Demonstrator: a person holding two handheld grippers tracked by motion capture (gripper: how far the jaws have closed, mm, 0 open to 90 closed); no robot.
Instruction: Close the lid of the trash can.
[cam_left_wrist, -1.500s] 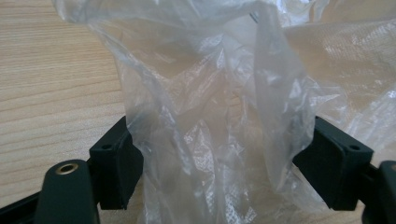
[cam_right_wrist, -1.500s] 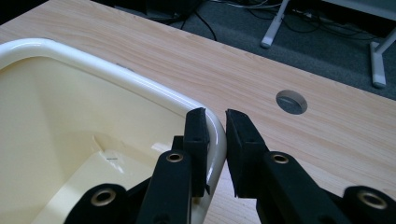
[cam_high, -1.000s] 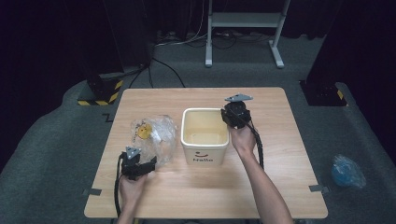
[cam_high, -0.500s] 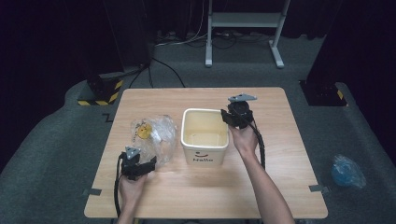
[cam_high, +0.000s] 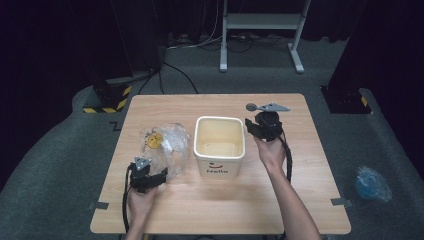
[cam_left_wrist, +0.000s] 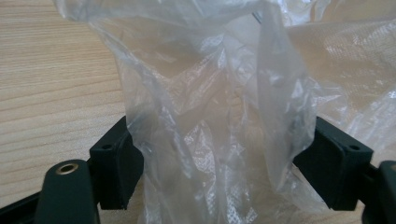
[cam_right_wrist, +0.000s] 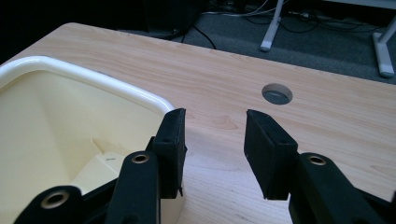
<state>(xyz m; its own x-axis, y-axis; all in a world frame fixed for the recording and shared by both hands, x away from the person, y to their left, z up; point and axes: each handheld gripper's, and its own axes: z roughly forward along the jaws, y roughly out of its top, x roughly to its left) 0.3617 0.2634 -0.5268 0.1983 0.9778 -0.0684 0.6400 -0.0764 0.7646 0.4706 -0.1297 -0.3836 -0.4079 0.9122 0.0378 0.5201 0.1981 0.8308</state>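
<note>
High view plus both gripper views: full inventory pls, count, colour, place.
Table: 1, light wood, centre.
Bin: 1, cream, smiley print, mid-table, empty inside.
Plastic bag: 1, clear with a yellow item inside, left of the bin.
Blue bag: 1, on the floor to the right.
Metal stand: 1, grey, beyond the table.
Left gripper: 1, black, jaws either side of the plastic bag film.
Right gripper: 1, black, just been opening, nothing between the jaws, at the bin's right rim.
</note>
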